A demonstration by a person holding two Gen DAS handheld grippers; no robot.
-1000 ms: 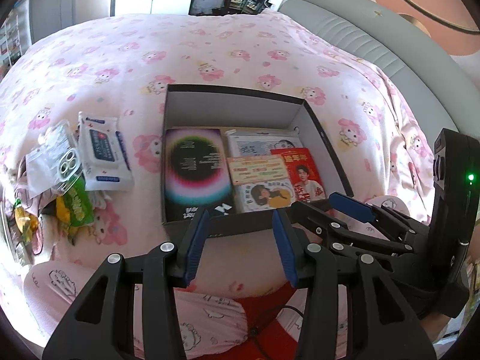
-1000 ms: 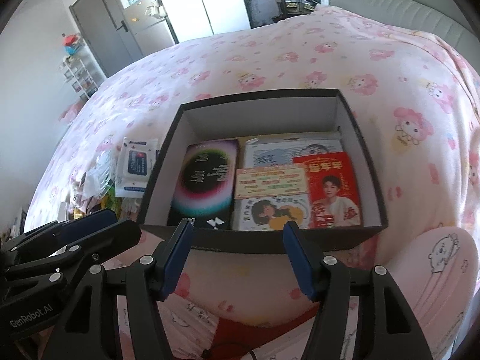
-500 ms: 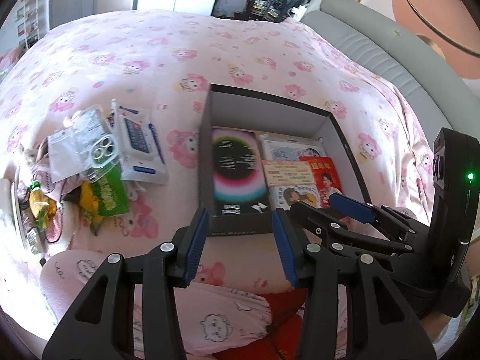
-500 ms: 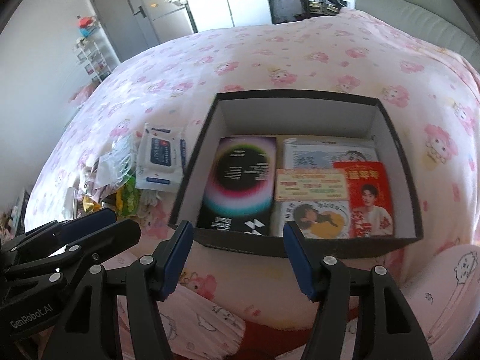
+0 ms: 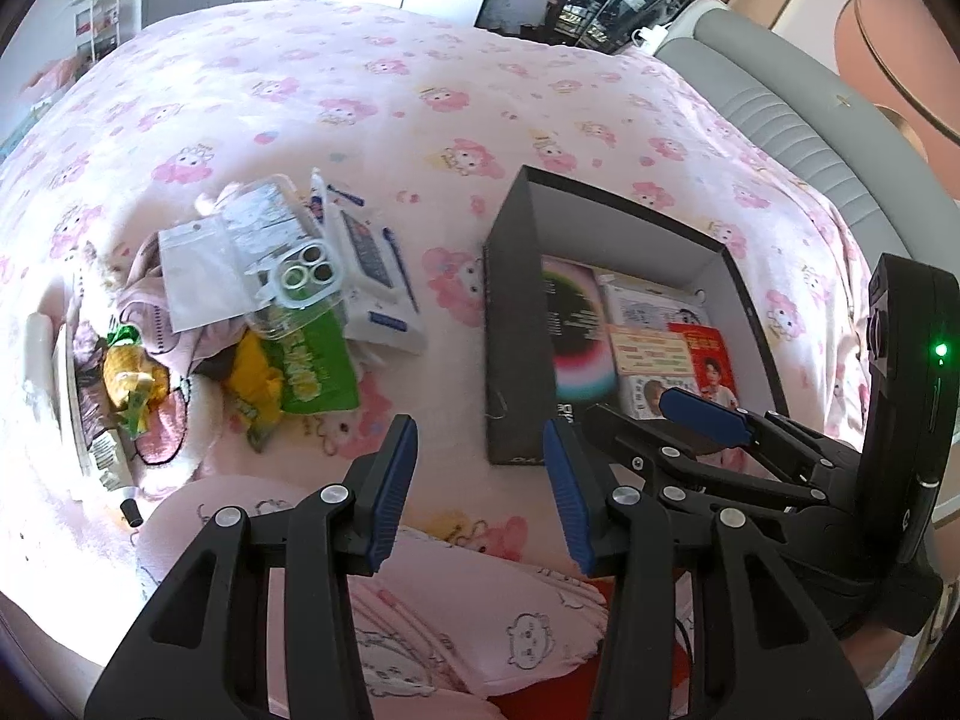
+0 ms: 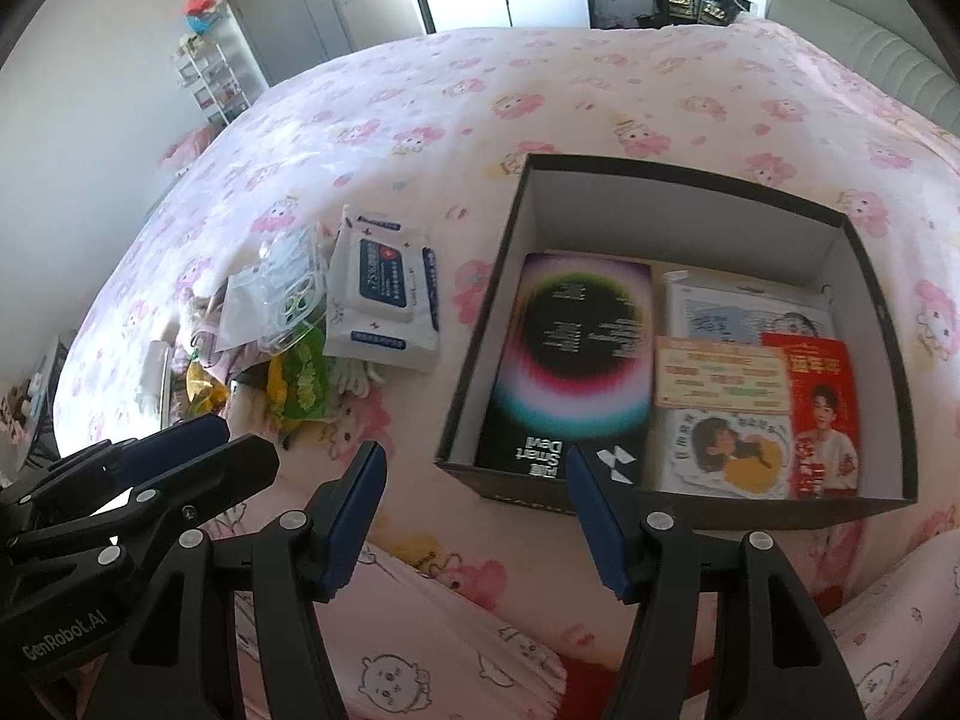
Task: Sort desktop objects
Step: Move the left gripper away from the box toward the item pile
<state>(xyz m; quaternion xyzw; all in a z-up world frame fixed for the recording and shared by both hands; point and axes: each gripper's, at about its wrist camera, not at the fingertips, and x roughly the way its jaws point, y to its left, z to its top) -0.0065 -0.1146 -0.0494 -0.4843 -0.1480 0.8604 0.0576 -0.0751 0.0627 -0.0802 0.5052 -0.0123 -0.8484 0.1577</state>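
Observation:
A black open box (image 6: 888, 396) (image 5: 516, 324) lies on the pink bed and holds a dark booklet (image 6: 570, 360), a red card (image 6: 822, 414) and other cards. Left of it is a loose heap: a white wipes pack (image 6: 384, 294) (image 5: 375, 264), a clear phone case (image 5: 294, 276) (image 6: 288, 312) and a green snack bag (image 5: 312, 366). My left gripper (image 5: 477, 480) hangs open and empty over the bedding between heap and box. My right gripper (image 6: 474, 516) is open and empty at the box's near left corner.
A grey padded headboard (image 5: 798, 120) runs along the right. A person's knees in pink pyjamas (image 5: 420, 612) lie just below both grippers. A white rack (image 6: 210, 78) and grey door (image 6: 282, 6) stand beyond the bed's far left. More wrappers (image 5: 129, 384) lie at the heap's left.
Both grippers have swung left: the box has slid rightward in both views and the heap of loose items has come closer to centre. Both stay open and empty.

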